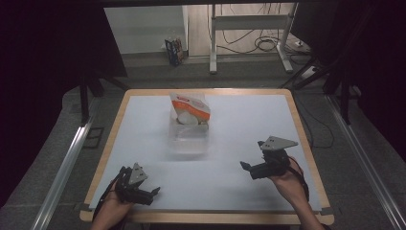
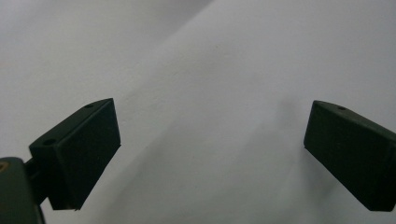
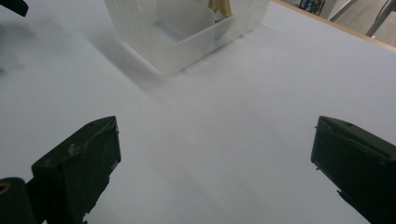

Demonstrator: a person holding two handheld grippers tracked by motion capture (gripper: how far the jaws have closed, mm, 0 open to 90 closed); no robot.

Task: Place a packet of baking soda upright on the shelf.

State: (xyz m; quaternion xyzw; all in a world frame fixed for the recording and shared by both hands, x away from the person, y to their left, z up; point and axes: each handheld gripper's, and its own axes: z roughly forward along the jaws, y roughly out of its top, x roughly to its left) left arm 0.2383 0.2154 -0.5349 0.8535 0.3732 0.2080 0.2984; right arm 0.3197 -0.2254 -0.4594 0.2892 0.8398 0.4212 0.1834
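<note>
Work in hand: I judge an approach to the clear plastic bin at the table's middle, with the orange-and-white snack bag standing in its far end.
Left gripper: in my left hand at the near left edge of the white table. Jaws spread wide, nothing between them; its own view looks down on bare table surface.
Right gripper: in my right hand at the near right. Jaws likewise parted and empty.
Location of bin: well apart from both grippers, ahead of me and roughly midway between them across the table.
Bearing from right gripper: forward and to my left. In the right gripper view the bin's near corner sits at upper centre, so this gripper already points toward it.
Bearing from left gripper: forward and to my right. The bin is not in line with its jaws.
Long axis of bin: runs away from me, near end empty, far end holding the bag and some pale rounded items I cannot identify.
Bag attitude: upright, leaning slightly, its top above the bin rim.
Nearer hand: the right, by a modest margin, and better aimed.
Judgement: the coming move turns on that leftward-forward line; the right gripper should lead.
</note>
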